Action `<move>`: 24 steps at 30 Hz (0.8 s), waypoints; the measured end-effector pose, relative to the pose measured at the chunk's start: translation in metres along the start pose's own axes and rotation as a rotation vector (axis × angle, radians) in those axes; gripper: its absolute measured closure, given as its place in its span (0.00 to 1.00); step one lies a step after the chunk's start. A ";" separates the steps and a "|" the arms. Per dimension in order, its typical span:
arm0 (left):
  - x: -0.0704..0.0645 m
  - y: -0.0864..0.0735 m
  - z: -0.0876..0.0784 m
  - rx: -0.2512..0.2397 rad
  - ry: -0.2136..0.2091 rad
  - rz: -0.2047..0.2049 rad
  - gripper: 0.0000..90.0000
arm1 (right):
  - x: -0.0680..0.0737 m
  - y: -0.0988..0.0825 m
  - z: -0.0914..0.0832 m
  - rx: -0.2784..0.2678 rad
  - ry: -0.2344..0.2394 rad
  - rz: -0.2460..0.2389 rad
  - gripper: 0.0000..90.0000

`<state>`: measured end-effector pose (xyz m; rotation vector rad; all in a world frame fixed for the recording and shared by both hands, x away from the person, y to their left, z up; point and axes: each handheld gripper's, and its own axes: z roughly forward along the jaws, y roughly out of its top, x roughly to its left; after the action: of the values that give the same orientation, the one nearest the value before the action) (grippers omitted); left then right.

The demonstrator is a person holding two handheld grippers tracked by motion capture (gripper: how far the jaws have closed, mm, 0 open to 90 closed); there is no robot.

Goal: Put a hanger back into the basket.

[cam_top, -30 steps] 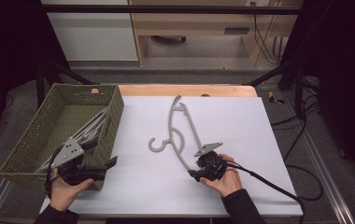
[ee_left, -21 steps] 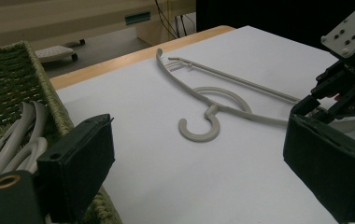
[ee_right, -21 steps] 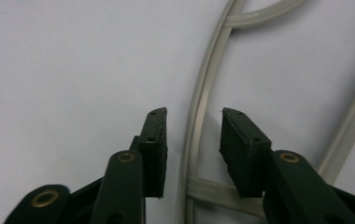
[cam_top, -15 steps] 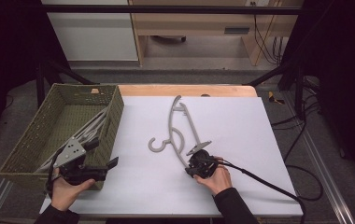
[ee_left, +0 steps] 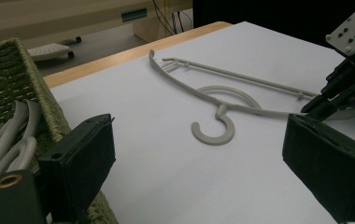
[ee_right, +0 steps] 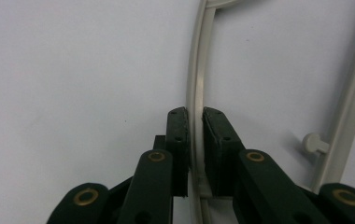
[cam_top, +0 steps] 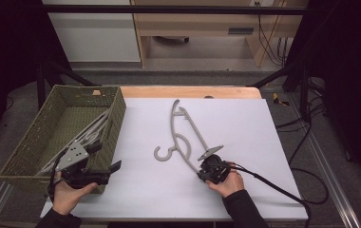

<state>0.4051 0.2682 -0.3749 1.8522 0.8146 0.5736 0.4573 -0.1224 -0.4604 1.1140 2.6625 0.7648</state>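
So the grey plastic clothes hanger (cam_top: 184, 135) lies flat mid-table on the white surface, hook end toward the near edge. The right gripper (ee_right: 195, 122) has just been closing and now pinches the hanger's thin arm between its black pads. The left gripper (cam_top: 103, 167) hangs open with nothing in it, right by the near corner of the green woven basket (cam_top: 31, 142), which has more grey hangers (cam_top: 86, 135) inside.

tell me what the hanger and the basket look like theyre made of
Hanger: probably moulded plastic, matt pale grey, with thin rounded bars, a one-piece hook and a small peg. Basket: woven fibre, perhaps seagrass or paper cord, dull olive green, its plaited strands showing along the rim and walls.
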 end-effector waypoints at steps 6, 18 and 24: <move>-0.002 0.000 0.003 0.009 -0.007 0.004 0.10 | 0.000 0.001 0.001 0.004 -0.003 0.022 0.91; -0.002 0.000 0.001 0.007 -0.008 0.008 0.10 | -0.010 0.001 -0.009 -0.051 0.096 0.092 0.92; -0.002 0.000 0.002 0.007 -0.012 0.015 0.10 | -0.011 0.002 -0.027 -0.121 0.173 0.062 0.92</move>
<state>0.4048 0.2656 -0.3757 1.8681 0.7970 0.5693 0.4574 -0.1395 -0.4365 1.1523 2.6868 1.0650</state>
